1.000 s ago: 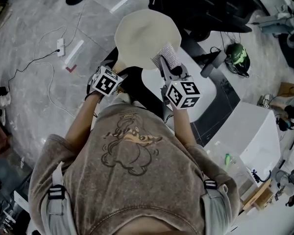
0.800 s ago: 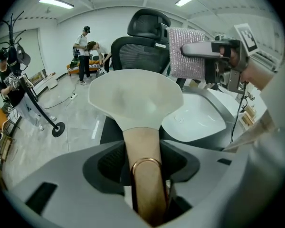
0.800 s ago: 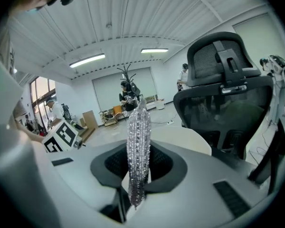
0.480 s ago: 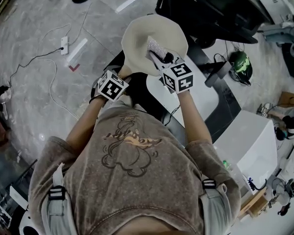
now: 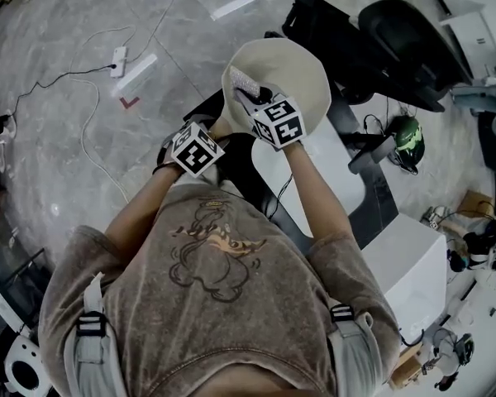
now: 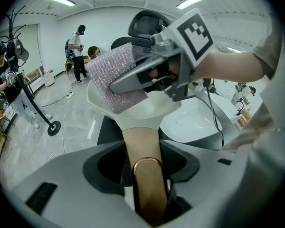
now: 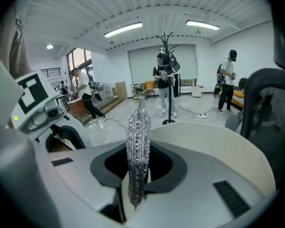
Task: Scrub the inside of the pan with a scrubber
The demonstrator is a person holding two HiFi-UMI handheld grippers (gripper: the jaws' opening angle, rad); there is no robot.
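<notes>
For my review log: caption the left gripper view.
Left gripper, jaws just closed on the pan handle; right gripper holds the scrubber over the pan.

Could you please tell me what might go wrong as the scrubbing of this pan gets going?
1. The left gripper has just been closing its jaws on the pan handle, and the pan seems carried by that grip alone. Scrubbing pressure could twist or tip it.
2. The right gripper pinches the scrubber by a thin edge, so it might slip out when pressed against the pan.
</notes>
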